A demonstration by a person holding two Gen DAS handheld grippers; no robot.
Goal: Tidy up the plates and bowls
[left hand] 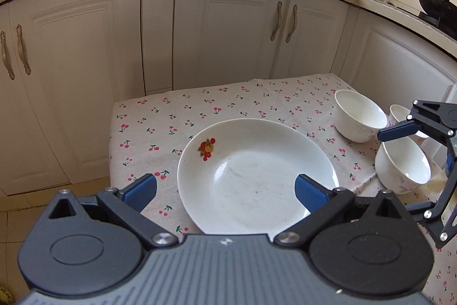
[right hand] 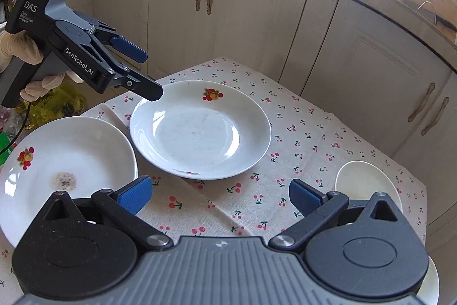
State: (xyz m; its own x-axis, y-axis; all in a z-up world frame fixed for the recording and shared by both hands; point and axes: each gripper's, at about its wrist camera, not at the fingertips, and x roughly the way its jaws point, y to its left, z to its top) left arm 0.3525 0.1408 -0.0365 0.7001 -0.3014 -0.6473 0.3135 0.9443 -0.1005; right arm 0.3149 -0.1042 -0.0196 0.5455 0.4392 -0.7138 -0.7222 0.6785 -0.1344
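Note:
A white plate with a fruit motif [left hand: 257,176] [right hand: 200,130] lies in the middle of the cherry-print tablecloth. My left gripper [left hand: 225,190] [right hand: 142,70] is open and hovers above the plate's near rim, holding nothing. A second motif plate [right hand: 65,159], with a brown stain, lies beside the first. Three white bowls stand at the table's right end: one upright [left hand: 360,116], one nearer [left hand: 402,170] and one partly hidden behind [left hand: 400,112]. My right gripper [right hand: 221,195] [left hand: 422,145] is open and empty, above the cloth between the plates and a bowl [right hand: 368,185].
The small table [left hand: 200,110] stands against cream kitchen cabinets [left hand: 222,33] that curve round it. A gloved hand [right hand: 25,50] holds the left gripper. A yellow bag [right hand: 57,105] lies on the floor past the table's edge. Bottles and a wok crowd the counter above.

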